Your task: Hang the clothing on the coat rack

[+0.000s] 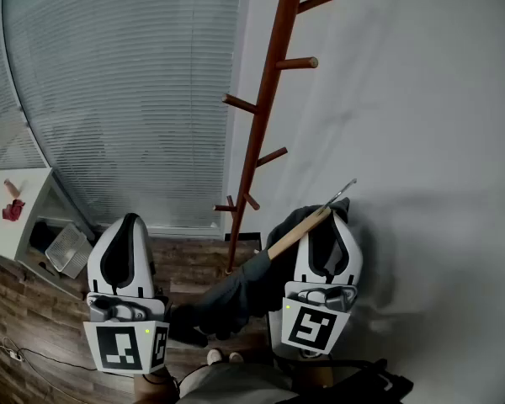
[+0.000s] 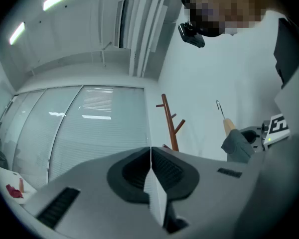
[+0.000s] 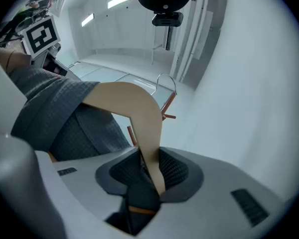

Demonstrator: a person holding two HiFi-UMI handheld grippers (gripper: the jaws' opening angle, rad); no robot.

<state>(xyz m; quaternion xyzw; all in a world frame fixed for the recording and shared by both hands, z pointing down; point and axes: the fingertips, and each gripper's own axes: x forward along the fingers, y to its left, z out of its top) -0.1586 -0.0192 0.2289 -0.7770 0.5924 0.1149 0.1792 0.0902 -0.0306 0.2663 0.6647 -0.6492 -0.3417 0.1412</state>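
Right gripper [image 3: 152, 176] grasps the wooden hanger [image 3: 139, 108] carrying grey clothing [image 1: 244, 289], perhaps a jacket; left gripper [image 2: 150, 168] clenched, empty. Next: raise the hook [image 1: 343, 190] to a peg on the far coat rack [image 1: 265, 99].

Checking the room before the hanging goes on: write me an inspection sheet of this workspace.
Surface: wood floor; white side table at far left.
Job's things: coat rack stands upright by the wall, visible pegs bare; wooden hanger carries a dark grey garment, not yet on the rack.
Clutter: red thing on the side table; basket beside it.
Grippers: left gripper closed, empty; right gripper clamped on the hanger's arm.
Cables: thin cable on the floor, lower left.
Surroundings: blinds to the left of the rack, plain white wall to the right.
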